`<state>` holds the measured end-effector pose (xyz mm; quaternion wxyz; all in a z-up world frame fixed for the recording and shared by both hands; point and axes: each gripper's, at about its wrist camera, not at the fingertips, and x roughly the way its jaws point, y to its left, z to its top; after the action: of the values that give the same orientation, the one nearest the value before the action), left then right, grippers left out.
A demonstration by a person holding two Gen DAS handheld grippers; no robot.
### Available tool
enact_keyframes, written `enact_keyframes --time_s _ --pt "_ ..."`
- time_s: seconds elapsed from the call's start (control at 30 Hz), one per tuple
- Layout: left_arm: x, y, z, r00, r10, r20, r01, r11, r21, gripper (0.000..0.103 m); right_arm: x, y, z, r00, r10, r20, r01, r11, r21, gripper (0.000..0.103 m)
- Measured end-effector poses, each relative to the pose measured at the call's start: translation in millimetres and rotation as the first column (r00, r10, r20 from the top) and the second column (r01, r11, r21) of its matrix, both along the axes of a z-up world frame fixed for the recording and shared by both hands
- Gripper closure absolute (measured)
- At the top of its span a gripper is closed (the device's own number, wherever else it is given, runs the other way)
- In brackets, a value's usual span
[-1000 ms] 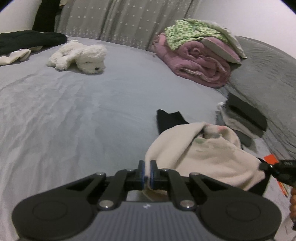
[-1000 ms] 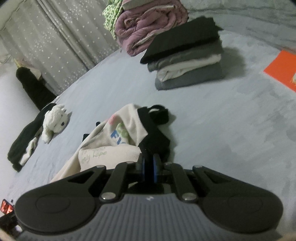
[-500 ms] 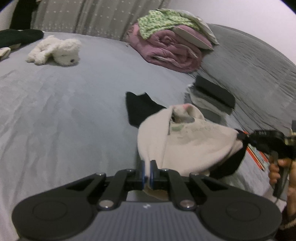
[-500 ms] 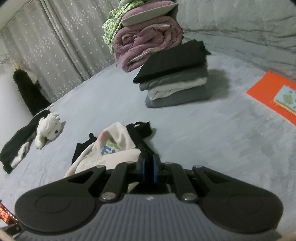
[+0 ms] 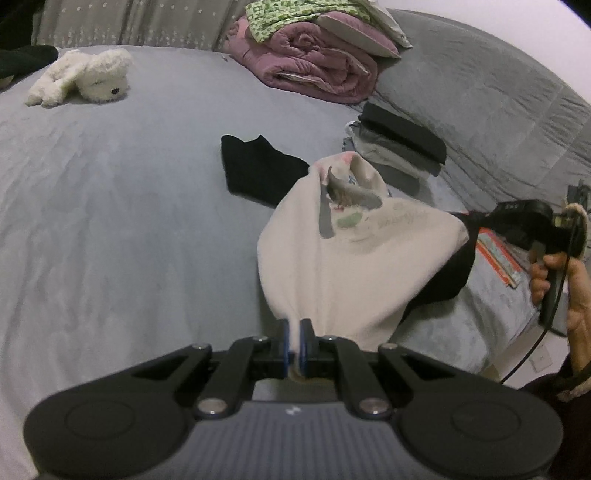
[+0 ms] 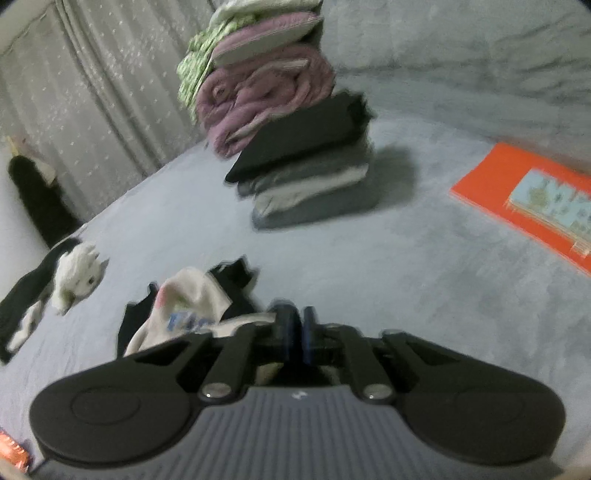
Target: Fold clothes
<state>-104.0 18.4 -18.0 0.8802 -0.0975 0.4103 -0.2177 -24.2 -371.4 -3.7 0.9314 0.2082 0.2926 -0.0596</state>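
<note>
A: On the grey bed (image 5: 110,221), nearest the cameras, how many grippers and what do they hold?

B: Two. The left gripper (image 5: 294,341) has its jaws pressed together on the cream edge of the cream-and-black garment (image 5: 351,258). The right gripper (image 6: 295,326) pinches the same garment's black part; its jaws have just been closing on the cloth. A hand (image 5: 569,280) grasps its handle.

A: Garment position?

B: Stretched between both grippers and lifted; one black sleeve (image 5: 258,173) lies on the bed beyond.

A: Surrounding items, going farther?

B: One stack of folded clothes (image 6: 310,177), four layers, black on top. One orange book (image 6: 524,195) to its right. One white plush toy (image 5: 85,75) at far left. One rolled pink blanket (image 5: 317,70) with a green patterned cloth (image 5: 280,16) on it, behind the stack.

A: Open room?

B: Bare bed surface left of the garment, up to the plush toy. A curtain (image 6: 92,92) hangs behind the far bed edge.
</note>
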Motion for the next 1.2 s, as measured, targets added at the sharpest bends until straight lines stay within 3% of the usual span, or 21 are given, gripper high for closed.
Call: enact_keyframes --time_s 0.13,0.37,0.43,0.5,0.6,0.63,0.67,0.73,0.9,1.2 --pt "3.5 -1.3 -3.9 1.0 -0.007 -0.018 0.008 1.0 0.03 0.098 -1.5 -14.1 10.0 0.996 -0.077 0.052 0.08 0.995 -0.055 0.101" --pt "13.0 -6.0 -19.4 0.996 -0.05 -0.077 0.06 0.989 0.135 0.093 0.7 -36.4 4.0 0.994 -0.103 0.029 0.103 0.995 -0.004 0.101" --pt "17.3 -4.2 -18.9 0.996 -0.046 -0.081 0.057 0.989 0.139 0.083 1.4 -35.0 0.6 0.996 -0.087 0.017 0.087 0.996 -0.003 0.099" --pt "20.3 -0.4 -14.8 0.995 -0.053 -0.079 0.063 0.99 0.125 0.06 2.7 -32.2 -3.0 0.997 -0.075 0.007 0.075 0.997 -0.004 0.089" --pt "24.2 4.6 -7.4 0.997 -0.06 -0.055 0.066 0.992 0.108 0.044 8.0 -28.4 -8.2 0.999 -0.045 -0.016 0.046 0.999 0.006 0.088" --pt "27.6 5.8 -5.6 0.997 -0.054 -0.051 0.059 0.993 0.102 0.043 9.4 -27.0 -10.0 0.999 -0.035 -0.025 0.036 0.999 0.013 0.08" --pt "31.0 7.0 -3.8 0.998 -0.048 -0.047 0.052 0.994 0.096 0.041 11.9 -24.8 -11.7 0.999 -0.025 -0.033 0.025 0.999 0.021 0.065" --pt "38.9 9.6 -0.8 0.999 -0.029 -0.042 0.032 0.997 0.076 0.039 15.8 -20.2 -13.6 0.999 -0.006 -0.034 0.007 0.999 0.031 0.058" --pt "67.3 6.0 -2.5 0.997 0.045 -0.056 -0.044 0.999 0.024 0.038 28.5 -9.7 -20.4 0.999 0.015 -0.051 -0.013 0.999 0.037 0.058" --pt "116.1 -27.3 -19.2 0.993 0.083 -0.081 -0.082 0.996 0.021 0.038 54.5 7.4 -30.8 0.996 0.031 -0.082 -0.022 0.994 0.109 0.058"
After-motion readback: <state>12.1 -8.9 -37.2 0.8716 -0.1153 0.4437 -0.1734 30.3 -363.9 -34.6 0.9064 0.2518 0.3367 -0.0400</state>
